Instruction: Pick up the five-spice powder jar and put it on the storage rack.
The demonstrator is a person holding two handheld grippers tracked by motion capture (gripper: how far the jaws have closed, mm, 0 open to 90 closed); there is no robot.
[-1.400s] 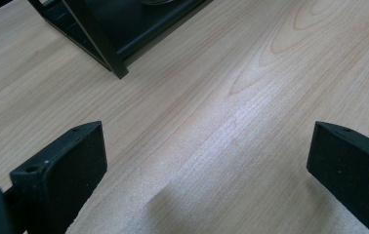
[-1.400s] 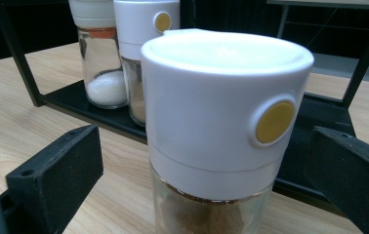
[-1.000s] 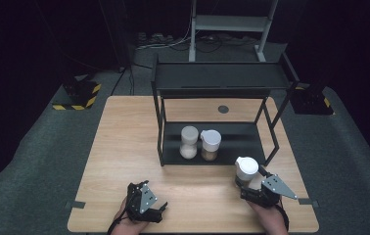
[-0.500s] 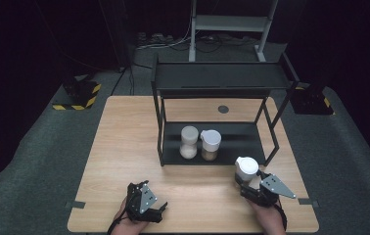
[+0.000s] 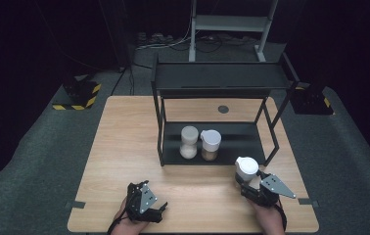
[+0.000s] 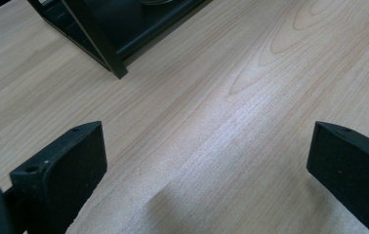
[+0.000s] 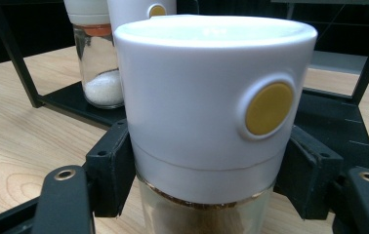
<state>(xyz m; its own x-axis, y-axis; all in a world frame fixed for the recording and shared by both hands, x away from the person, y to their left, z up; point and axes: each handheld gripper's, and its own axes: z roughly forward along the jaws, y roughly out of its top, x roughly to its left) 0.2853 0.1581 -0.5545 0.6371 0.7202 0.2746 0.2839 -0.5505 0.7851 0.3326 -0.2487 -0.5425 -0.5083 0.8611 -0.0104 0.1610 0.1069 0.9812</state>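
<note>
White-capped jars: two [image 5: 189, 142] [image 5: 210, 145] on one rack [image 5: 222, 78], one [image 5: 246, 169] in right tongs [image 5: 244, 183].

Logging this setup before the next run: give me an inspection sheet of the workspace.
Surface: wooden table, bare wood around the shelf.
Job's things: white-capped jar in front of the black shelf; two jars on its bottom tier.
Clutter: nothing seen.
Grippers: right gripper shut on the white-capped jar, jaws just closed; left gripper open over bare wood.
Cables: bundle on the floor behind.
Surroundings: dark carpet, striped floor block, grey stand.
</note>
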